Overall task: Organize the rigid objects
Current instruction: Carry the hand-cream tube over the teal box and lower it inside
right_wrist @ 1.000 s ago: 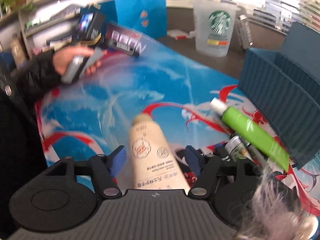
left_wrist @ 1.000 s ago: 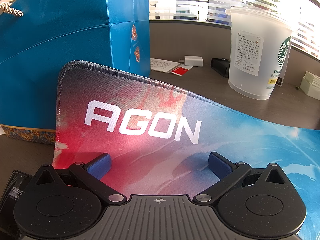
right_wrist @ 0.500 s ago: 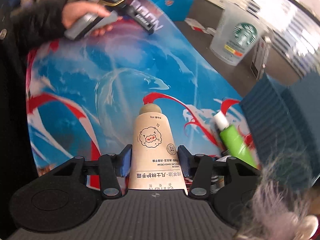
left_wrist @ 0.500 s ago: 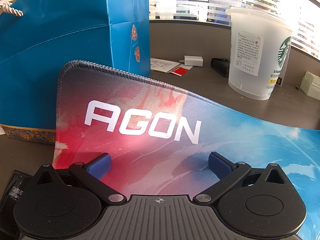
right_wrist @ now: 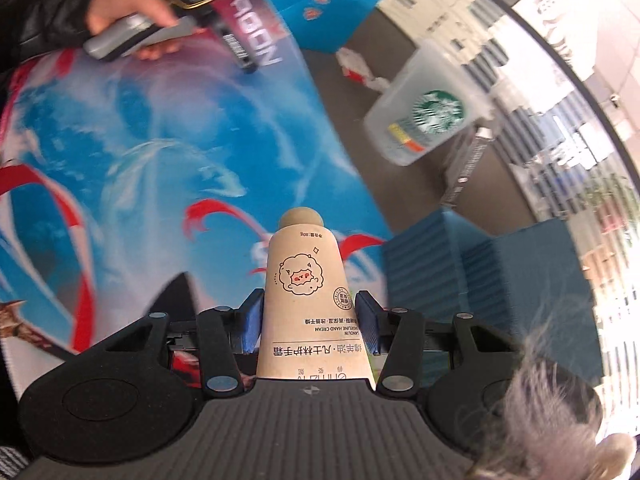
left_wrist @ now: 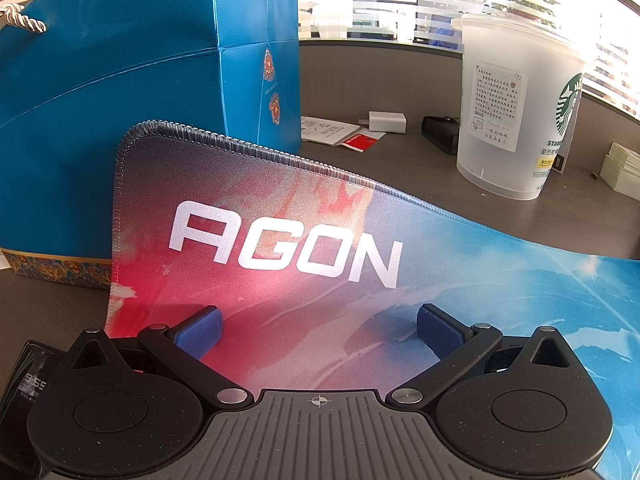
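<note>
Pinched at mid-body between the blue pads of the right gripper [right_wrist: 308,326], a beige hand-cream tube [right_wrist: 306,292] is carried above the printed desk mat [right_wrist: 160,160], a swing to the ribbed blue bin [right_wrist: 500,280] at the mat's right edge being judged next, while the left gripper [left_wrist: 319,330] is held spread and empty.

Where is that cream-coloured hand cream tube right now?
In the right wrist view, the hand cream tube sits clamped in the right gripper, above the desk mat, left of the blue bin.

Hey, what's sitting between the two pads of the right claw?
The beige hand cream tube, clamped between the right claw pads, cap pointing away. The right wrist view shows it.
</note>
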Tool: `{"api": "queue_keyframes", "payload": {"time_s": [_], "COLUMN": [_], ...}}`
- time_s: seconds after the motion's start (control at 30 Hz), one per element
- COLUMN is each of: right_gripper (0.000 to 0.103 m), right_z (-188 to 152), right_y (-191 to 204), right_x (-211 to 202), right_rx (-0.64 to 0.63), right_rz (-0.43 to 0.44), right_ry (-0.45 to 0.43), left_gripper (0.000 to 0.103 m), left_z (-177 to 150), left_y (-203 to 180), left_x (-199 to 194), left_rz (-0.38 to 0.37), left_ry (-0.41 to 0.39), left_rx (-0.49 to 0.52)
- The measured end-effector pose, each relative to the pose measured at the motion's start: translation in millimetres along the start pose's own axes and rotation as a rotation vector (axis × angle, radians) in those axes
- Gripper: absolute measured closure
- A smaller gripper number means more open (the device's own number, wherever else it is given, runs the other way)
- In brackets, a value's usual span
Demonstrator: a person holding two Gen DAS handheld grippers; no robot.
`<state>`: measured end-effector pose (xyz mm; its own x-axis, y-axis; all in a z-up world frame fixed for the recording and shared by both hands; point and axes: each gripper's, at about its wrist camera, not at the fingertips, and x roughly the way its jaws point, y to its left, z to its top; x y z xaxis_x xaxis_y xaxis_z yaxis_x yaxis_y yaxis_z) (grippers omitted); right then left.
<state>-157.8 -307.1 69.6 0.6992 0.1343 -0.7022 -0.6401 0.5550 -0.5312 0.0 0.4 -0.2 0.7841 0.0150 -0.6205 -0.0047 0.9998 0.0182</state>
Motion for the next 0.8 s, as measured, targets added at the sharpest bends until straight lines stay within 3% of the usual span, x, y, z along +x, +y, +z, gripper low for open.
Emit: {"api": "queue_keyframes", "payload": {"time_s": [0.6,0.8], "right_gripper": [0.058,0.058], "right_z": [-3.2,-10.0], "right_y": [-93.3,-129.2], "right_x": [5.4,23.1], "right_rx": [0.045,0.083], "right_rz": [-0.122,-0.114], "right_ry": [0.017,0.026], "left_gripper": [0.000,0.000], "left_z": [0.1,0.1], "left_y": [-0.1,-0.1], "left_x": [0.0,0.0], "left_rz": [0.000,0.000], "left_ry": [0.000,0.000], "left_rx": [0.000,0.000]}}
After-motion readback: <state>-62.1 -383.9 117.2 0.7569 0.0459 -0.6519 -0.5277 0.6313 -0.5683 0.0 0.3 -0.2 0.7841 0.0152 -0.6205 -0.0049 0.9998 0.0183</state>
